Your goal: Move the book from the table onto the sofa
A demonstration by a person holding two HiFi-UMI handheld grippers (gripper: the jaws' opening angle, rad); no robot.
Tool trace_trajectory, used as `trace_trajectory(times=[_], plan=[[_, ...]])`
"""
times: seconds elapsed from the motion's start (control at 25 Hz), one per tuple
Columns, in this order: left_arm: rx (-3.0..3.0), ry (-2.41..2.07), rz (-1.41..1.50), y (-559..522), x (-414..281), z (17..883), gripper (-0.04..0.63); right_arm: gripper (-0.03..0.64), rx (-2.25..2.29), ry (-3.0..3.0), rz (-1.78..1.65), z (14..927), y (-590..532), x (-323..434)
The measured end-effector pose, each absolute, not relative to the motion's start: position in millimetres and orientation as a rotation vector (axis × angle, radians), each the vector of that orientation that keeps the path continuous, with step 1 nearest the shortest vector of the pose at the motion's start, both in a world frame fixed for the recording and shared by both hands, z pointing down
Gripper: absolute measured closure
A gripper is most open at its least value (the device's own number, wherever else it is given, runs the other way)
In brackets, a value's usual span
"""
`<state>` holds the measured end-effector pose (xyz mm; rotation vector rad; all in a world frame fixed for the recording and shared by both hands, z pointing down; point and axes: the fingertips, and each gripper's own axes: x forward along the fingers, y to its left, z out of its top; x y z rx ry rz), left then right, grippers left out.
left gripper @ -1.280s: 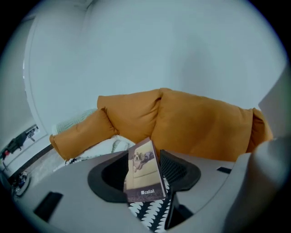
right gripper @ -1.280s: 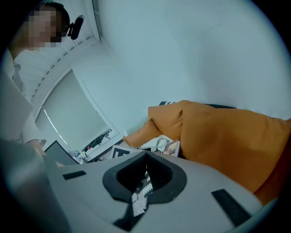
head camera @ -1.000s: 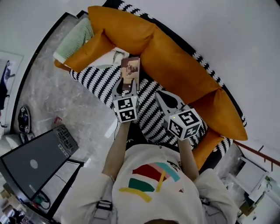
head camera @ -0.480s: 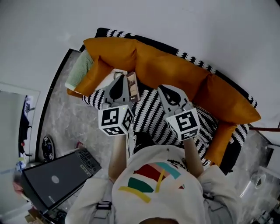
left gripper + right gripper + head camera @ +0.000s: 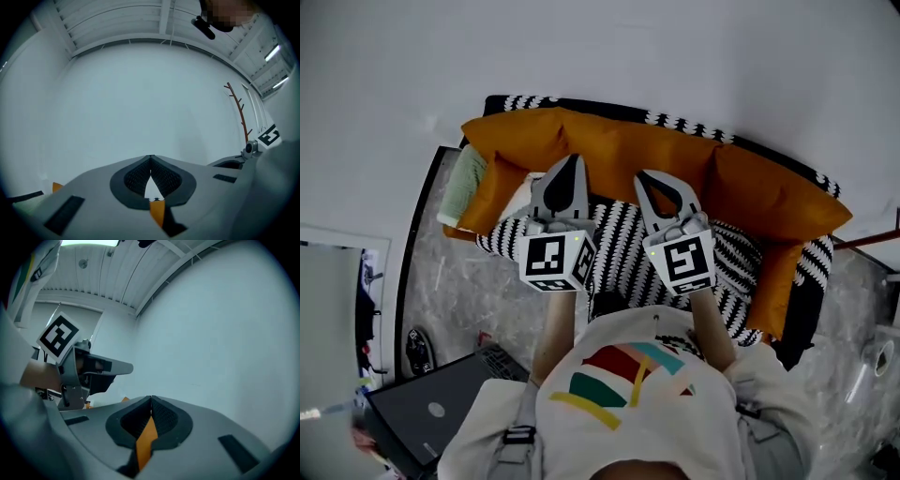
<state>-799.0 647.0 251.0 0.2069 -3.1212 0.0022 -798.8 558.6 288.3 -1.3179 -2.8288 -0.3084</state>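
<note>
In the head view both grippers are held up side by side over the sofa (image 5: 619, 150), which has orange back cushions and a black-and-white striped seat (image 5: 623, 253). My left gripper (image 5: 572, 159) is shut and empty; in the left gripper view its jaws (image 5: 151, 157) meet against a bare white wall. My right gripper (image 5: 649, 176) is also shut with nothing in it, its jaws (image 5: 151, 398) closed at the tip, orange sofa showing below. No view shows the book; the spot on the seat where it lay is behind the left gripper.
A pale green cushion (image 5: 467, 178) lies at the sofa's left end. A grey laptop (image 5: 431, 412) stands at the lower left on the marble floor (image 5: 459, 281). A thin coat stand (image 5: 239, 110) rises by the wall at the right.
The left gripper let go of the book on the sofa seat, shut its jaws and rose. The right gripper rose too. The book, visible beside the left gripper before, is now out of sight.
</note>
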Motion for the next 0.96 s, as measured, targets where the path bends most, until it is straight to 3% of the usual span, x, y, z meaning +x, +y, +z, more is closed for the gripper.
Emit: trace_trajectory(times=[0.36, 0.96], plan=[[0.160, -3.114, 0.040, 657, -790, 250, 0.588, 0.603, -1.410, -2.791, -0.354, 293, 581, -790], [-0.066, -3.042, 0.116, 709, -768, 267, 0.588, 0.603, -1.645, -2.603, -0.100, 314, 640, -760]])
